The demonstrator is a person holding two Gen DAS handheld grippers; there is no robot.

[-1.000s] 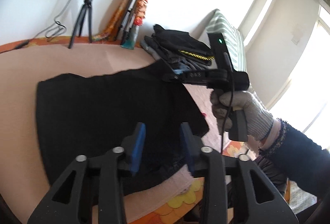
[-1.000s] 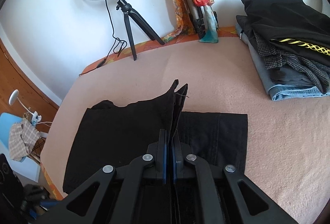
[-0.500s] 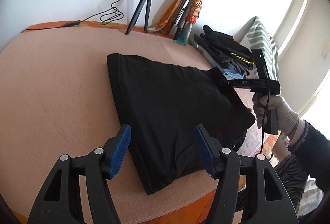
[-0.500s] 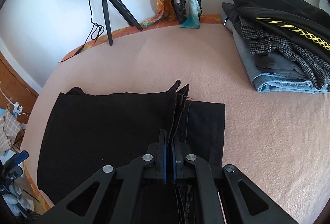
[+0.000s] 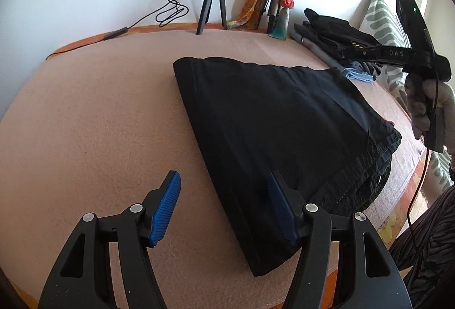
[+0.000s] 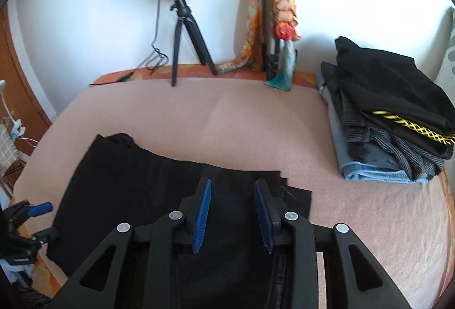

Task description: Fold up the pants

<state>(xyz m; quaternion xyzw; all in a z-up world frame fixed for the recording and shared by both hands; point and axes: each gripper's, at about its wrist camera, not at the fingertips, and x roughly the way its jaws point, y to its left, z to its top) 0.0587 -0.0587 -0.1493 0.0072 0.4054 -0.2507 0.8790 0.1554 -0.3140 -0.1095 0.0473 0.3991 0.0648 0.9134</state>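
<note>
While apparently unclamped, pants (image 5: 273, 121) edge-aligned.

Our left black plastic two-finger gripper (image 5: 224, 203) has ribbed blue pads (image 5: 166, 202) and silver screws along its struts. Our right black two-finger gripper (image 6: 232, 212) matches it, with a green light, "DAS" lettering and a black cable. Our right hand (image 5: 426, 104) wears a grey knit glove; the clothing below is dark and striped.
</note>
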